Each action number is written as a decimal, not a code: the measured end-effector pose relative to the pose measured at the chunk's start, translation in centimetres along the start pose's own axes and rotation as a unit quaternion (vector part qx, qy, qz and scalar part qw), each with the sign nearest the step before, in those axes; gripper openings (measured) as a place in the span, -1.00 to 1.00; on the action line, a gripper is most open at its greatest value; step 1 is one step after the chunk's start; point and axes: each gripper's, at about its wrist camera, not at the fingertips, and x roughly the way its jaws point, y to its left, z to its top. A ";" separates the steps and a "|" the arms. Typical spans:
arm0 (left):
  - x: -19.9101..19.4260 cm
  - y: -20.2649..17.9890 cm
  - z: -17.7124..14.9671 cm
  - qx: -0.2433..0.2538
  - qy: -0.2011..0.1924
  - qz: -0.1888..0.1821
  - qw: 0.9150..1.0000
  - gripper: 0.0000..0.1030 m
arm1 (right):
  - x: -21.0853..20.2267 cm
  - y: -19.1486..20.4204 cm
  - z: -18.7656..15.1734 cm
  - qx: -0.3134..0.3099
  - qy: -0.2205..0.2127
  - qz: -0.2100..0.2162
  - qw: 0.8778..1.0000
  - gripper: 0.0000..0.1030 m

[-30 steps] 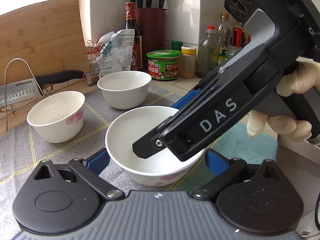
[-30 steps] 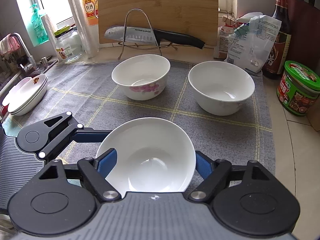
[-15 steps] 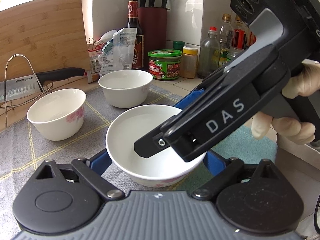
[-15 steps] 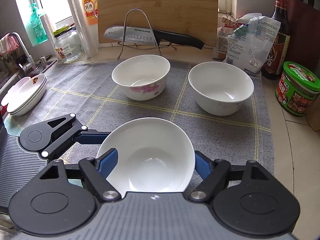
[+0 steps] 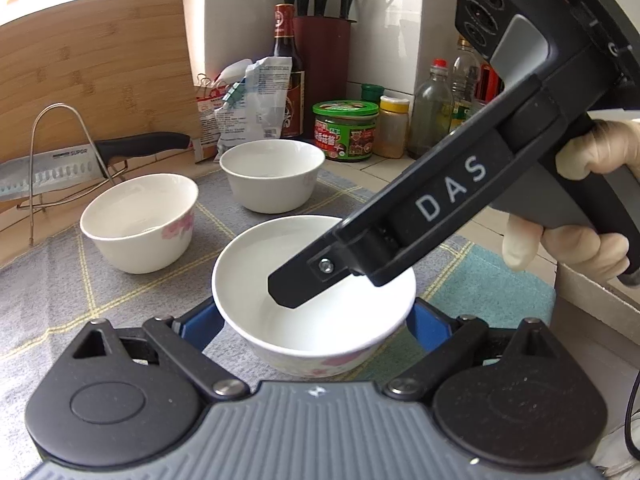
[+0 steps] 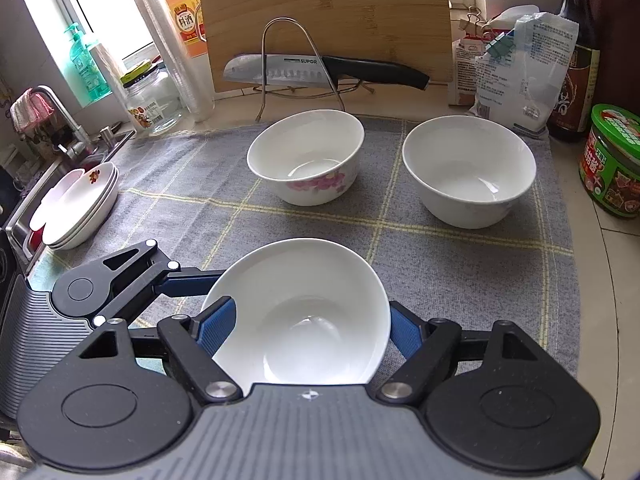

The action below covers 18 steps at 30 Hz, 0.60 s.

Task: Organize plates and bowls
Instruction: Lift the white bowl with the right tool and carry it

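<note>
Bright daylight enters from the blown-out window (image 6: 100, 20); shadows are soft, focus is sharp, and fisheye distortion bends the edges.

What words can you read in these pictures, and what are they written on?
"DAS": on the right gripper.
"SUPOR": on the knife.
"料酒": on the orange bottle.
Green jar, white bag, dark bottle: print too small or blurred to read.
</note>
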 end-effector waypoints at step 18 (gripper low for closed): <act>-6.5 5.4 -2.0 -0.065 -0.006 0.102 0.993 0.87 | 4.2 8.9 4.3 -0.105 0.019 0.059 0.993 0.66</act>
